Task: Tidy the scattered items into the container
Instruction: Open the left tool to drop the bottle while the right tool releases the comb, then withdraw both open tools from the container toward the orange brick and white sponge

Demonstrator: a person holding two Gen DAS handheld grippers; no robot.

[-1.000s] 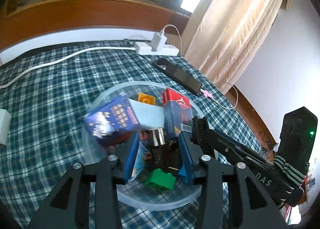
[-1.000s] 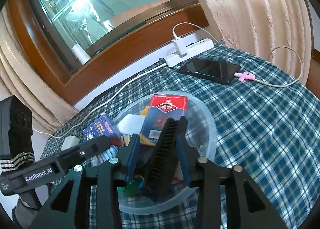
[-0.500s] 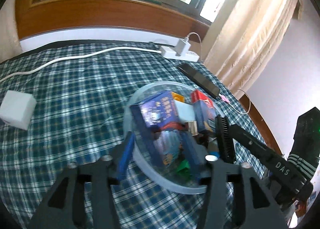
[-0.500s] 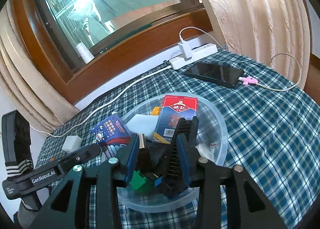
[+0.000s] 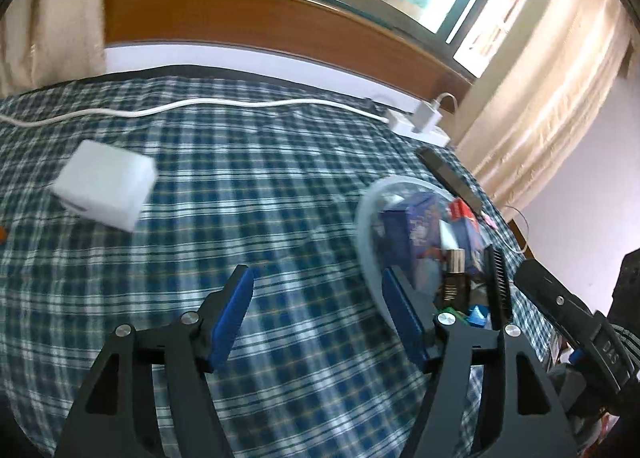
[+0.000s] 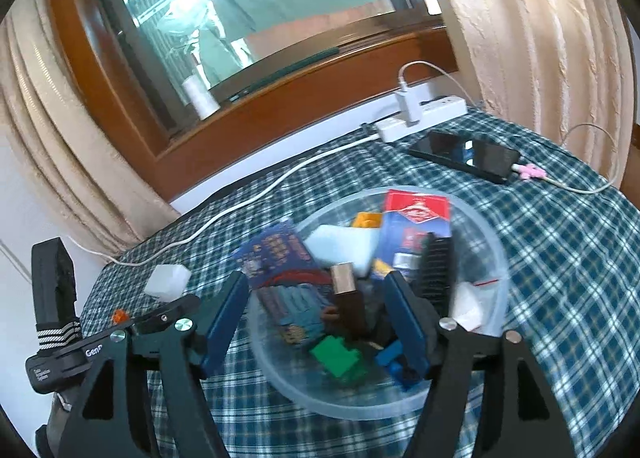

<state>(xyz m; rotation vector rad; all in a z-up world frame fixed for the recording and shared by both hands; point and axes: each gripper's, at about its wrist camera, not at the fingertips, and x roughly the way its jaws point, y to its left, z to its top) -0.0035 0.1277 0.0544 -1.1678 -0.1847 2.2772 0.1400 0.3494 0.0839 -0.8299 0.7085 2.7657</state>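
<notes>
Both grippers opening, empty, at the bowl (image 6: 472, 214).
Left gripper (image 5: 316, 322) faces a white box (image 5: 106, 190); right gripper (image 6: 316, 318) alone shows the comb (image 6: 436, 270), perhaps blurred.

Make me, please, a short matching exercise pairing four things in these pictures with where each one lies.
Things:
1. green block
2. white cube
3. phone
4. white roll

Places:
A. on the window sill
B. inside the clear bowl
C. on the checked cloth, plugged into a cable
D. on the checked cloth, outside the bowl, not plugged in

Pairs: 1-B, 2-D, 3-C, 4-A
</notes>
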